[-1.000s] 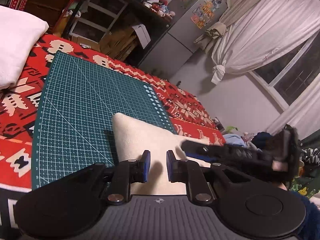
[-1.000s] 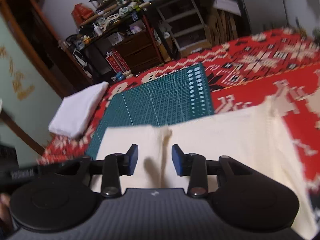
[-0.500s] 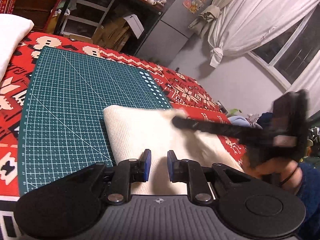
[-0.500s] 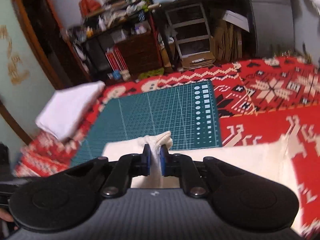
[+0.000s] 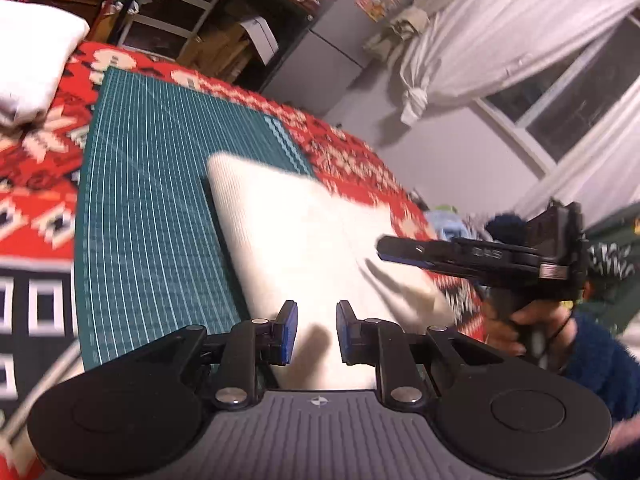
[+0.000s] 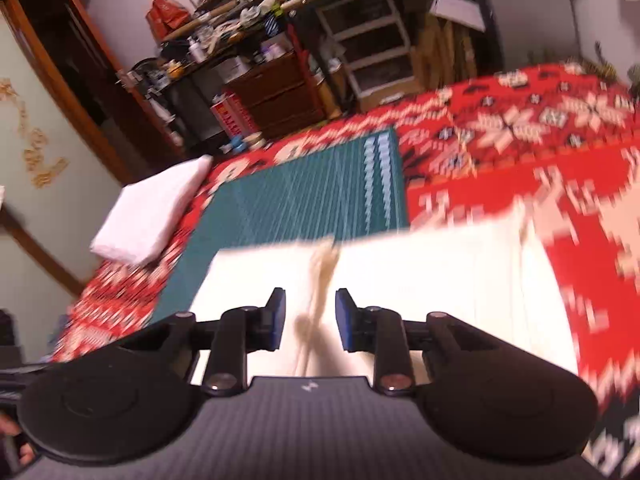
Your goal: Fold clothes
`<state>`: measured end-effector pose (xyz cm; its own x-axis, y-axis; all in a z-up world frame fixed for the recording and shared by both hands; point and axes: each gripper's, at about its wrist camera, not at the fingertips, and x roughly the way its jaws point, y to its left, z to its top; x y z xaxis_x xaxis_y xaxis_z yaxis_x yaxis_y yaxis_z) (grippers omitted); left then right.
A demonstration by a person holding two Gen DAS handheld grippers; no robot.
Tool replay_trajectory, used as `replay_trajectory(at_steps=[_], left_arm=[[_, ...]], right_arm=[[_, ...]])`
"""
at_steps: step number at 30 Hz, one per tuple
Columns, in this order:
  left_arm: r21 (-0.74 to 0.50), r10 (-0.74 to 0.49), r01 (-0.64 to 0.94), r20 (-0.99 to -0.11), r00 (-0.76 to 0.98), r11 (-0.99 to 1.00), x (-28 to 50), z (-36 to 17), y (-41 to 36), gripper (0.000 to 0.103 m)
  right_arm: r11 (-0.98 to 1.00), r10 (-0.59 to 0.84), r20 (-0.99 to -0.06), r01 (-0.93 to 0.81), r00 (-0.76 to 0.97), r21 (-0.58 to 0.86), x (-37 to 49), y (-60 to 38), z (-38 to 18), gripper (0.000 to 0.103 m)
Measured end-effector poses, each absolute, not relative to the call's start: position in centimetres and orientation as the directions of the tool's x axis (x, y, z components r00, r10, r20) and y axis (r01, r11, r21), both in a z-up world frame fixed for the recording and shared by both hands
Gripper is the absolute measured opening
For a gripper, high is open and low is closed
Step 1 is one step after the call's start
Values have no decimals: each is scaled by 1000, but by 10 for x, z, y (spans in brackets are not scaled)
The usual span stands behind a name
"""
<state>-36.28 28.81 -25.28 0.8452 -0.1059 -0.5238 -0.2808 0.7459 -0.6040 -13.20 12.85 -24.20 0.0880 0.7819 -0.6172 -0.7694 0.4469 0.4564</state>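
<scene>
The cream cloth [image 5: 304,232] lies partly folded, half on the green cutting mat [image 5: 152,208], half on the red patterned blanket [image 6: 520,140]. The right tool [image 6: 309,320] is opening, letting a raised pleat go. The left tool [image 5: 316,332], at the cloth's six o'clock edge, stands slightly spread, pinching nothing, likely ready to take that edge.

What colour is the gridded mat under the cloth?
Dark green mat with pale grid lines, clearest in the left wrist view.

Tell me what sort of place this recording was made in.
Probably a lived-in bedroom or home room: a red patterned knit blanket under the green cutting mat, cluttered dark wooden shelves, and white tied-back curtains by a window.
</scene>
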Motion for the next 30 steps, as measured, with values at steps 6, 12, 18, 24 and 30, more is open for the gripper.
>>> replay_trajectory(at_steps=[6,12,18,24,30], left_arm=[[-623,-102,-290,-515,851,727,-369,-263,281,19],[-600,-105,-286,-531,841,747,-366,-260,275,19],[-513,-96,-280,-590,802,812,-362,-258,257,13],[-536,-100,-299,-592,800,789,-368,-255,263,10],[-529,-65,-294,-558,827,796,-359,-236,268,10]], right_arm=[[449,750,-661,-740,7,502,-170,80,-249,32],[424,742,-670,-758,-23,496,-200,70,-258,5],[423,720,-691,-830,64,364,-214,58,-231,5],[440,677,-732,-837,72,326,-216,58,-248,6],[428,692,-717,-847,83,315,-218,50,-234,13]])
